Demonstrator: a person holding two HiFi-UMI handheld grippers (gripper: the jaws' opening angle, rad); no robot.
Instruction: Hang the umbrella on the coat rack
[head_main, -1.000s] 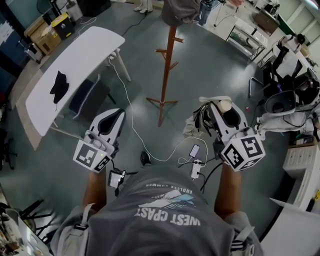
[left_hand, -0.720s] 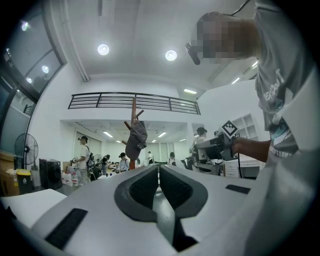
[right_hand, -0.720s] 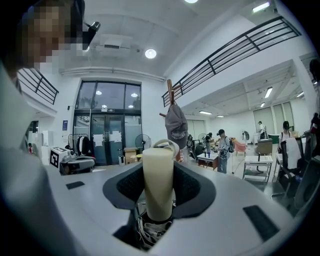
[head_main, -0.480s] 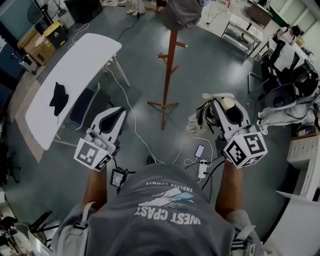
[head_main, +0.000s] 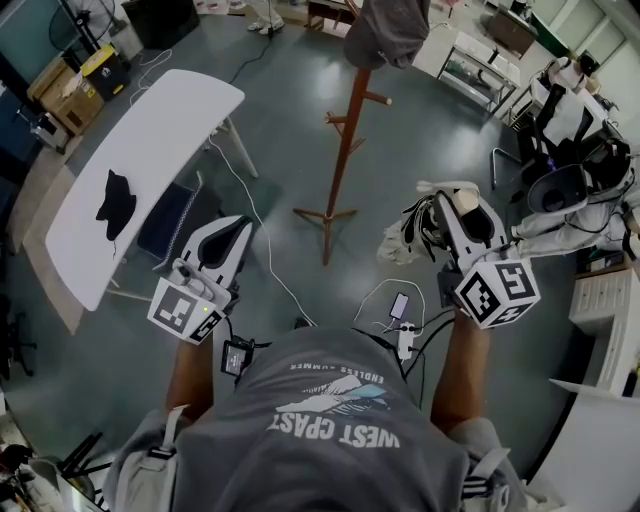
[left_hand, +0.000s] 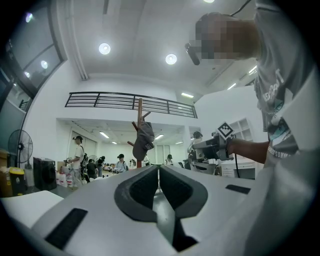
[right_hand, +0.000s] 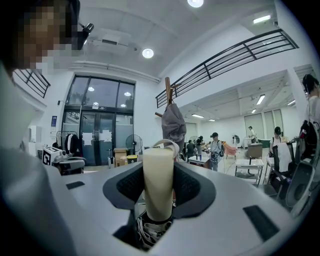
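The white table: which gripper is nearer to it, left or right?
Left. The left gripper is beside the white table; the right gripper, holding the umbrella, is on the coat rack's other side.

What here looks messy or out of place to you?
Mostly the white cable, which snakes loose across the floor from the table past the coat rack to a power strip and phone in front of the person. It looks easy to trip on. Nothing seems spilled or broken.

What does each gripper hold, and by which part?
The right gripper grips the umbrella by its cream handle; the left gripper, jaws together, holds nothing.
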